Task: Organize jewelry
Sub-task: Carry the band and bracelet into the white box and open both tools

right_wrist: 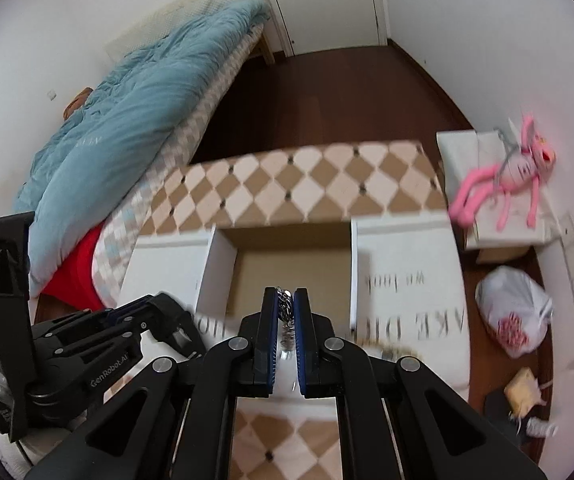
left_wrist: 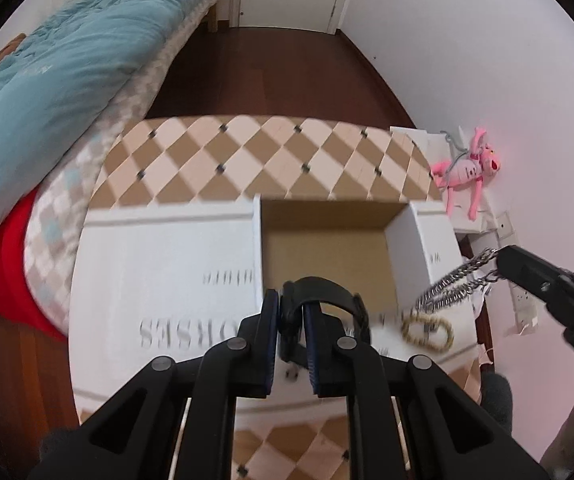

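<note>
An open white cardboard box with a brown inside stands on the checkered table. My left gripper is shut on a black watch just above the box's near edge. My right gripper is shut on a silver chain and holds it over the box. In the left wrist view the right gripper comes in from the right with the chain hanging down. A gold chain bracelet lies on the box flap under it.
A bed with a teal duvet lies left of the table. A pink plush toy lies on a white stand at the right. A white plastic bag and clutter lie on the dark floor by the wall.
</note>
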`<state>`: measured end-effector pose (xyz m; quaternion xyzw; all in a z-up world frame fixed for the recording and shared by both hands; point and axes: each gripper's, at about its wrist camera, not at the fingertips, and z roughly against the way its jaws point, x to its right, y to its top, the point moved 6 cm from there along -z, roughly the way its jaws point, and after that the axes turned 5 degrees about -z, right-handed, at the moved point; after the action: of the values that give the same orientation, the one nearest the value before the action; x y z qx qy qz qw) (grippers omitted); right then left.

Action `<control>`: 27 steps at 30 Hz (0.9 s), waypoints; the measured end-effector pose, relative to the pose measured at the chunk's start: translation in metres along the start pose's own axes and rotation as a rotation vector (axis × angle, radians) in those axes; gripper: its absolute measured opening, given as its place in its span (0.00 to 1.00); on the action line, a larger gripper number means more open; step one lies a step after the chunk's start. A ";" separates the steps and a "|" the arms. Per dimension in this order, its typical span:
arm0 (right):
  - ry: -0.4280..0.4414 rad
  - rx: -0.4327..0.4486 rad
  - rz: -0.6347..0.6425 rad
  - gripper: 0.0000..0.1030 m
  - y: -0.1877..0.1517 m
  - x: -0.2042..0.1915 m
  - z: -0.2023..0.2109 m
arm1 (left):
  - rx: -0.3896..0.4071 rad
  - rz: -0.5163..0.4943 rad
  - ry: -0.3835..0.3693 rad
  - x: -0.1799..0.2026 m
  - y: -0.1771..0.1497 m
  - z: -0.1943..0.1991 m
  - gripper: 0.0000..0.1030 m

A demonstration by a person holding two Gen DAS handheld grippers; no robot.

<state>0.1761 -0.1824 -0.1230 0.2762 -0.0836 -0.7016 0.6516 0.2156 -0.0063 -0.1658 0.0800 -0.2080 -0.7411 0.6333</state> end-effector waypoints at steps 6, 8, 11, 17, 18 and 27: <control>-0.025 -0.080 0.001 0.08 0.032 0.008 -0.048 | -0.050 -0.014 -0.020 -0.004 0.034 -0.037 0.10; -0.034 -0.116 -0.005 0.08 0.034 0.013 -0.067 | -0.075 -0.011 -0.030 -0.004 0.037 -0.049 0.10; -0.033 -0.156 -0.009 0.08 0.034 0.017 -0.090 | -0.124 -0.005 -0.048 -0.005 0.039 -0.068 0.10; 0.013 -0.238 -0.012 0.09 0.033 0.018 -0.115 | -0.197 0.054 -0.099 -0.001 0.039 -0.082 0.14; 0.015 -0.252 -0.015 0.09 0.033 0.019 -0.117 | -0.188 0.055 -0.094 0.000 0.040 -0.080 0.23; -0.128 -0.218 -0.001 0.46 0.030 0.048 -0.098 | -0.096 0.052 0.042 -0.018 0.047 -0.056 0.96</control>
<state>0.2508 -0.2091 -0.2042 0.1583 -0.0482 -0.7232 0.6705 0.2827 -0.0060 -0.1992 0.0598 -0.1609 -0.7316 0.6598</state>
